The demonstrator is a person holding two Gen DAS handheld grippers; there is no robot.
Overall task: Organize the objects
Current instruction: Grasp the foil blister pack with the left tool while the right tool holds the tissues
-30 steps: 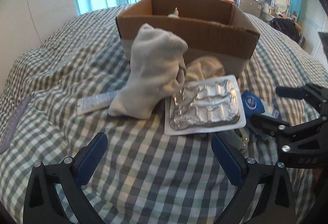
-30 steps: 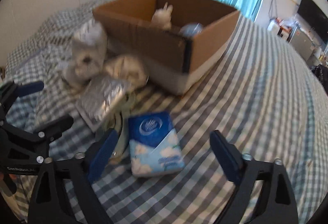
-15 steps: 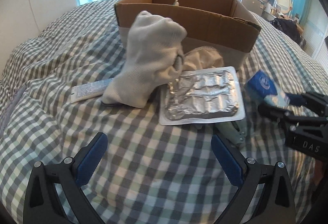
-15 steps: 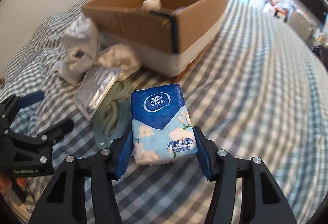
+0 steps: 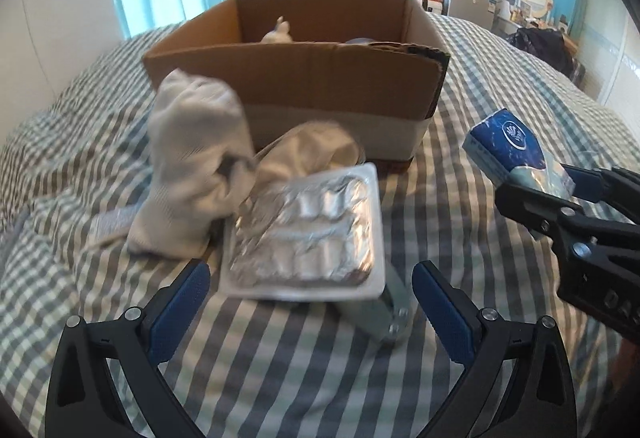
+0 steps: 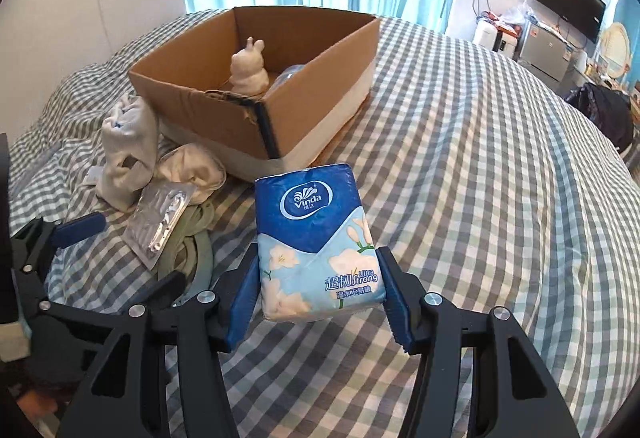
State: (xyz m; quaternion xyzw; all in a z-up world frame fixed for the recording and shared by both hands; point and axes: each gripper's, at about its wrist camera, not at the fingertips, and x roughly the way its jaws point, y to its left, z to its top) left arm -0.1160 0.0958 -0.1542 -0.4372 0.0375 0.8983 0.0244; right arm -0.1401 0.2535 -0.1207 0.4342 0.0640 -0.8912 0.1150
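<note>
Furthest left on the checked bedspread [image 6: 460,141] a small tube [image 5: 114,217] pokes out from under the upright white sock [image 5: 192,177]; against the sock leans a second, cream bundle of cloth [image 5: 316,149], and in front of both lies the foil blister pack [image 5: 308,234], which overlaps a greenish packet [image 5: 390,312] underneath. The left gripper [image 5: 310,302] hovers low over this heap, its blue pads spread wide with nothing between them; a second ago it sat further back from the pile, so it has closed in on the blister pack, which reads as its next pick.

Behind the heap stands the open cardboard box [image 6: 304,105], already holding a white rabbit figurine [image 6: 248,71] and a clear rounded item I cannot identify (only its edge shows).

To the right, the real change: the right gripper [image 6: 320,298] is pinching the Vinda tissue pack [image 6: 316,242] by its lower end. A second ago that pack lay flat on the bed between parted pads; half a second ago the pads had closed on it; now it is lifted off the cover, tilted toward the box but short of the rim. The grasp looks secure, so what remains is to carry it over the near corner and release it inside.
</note>
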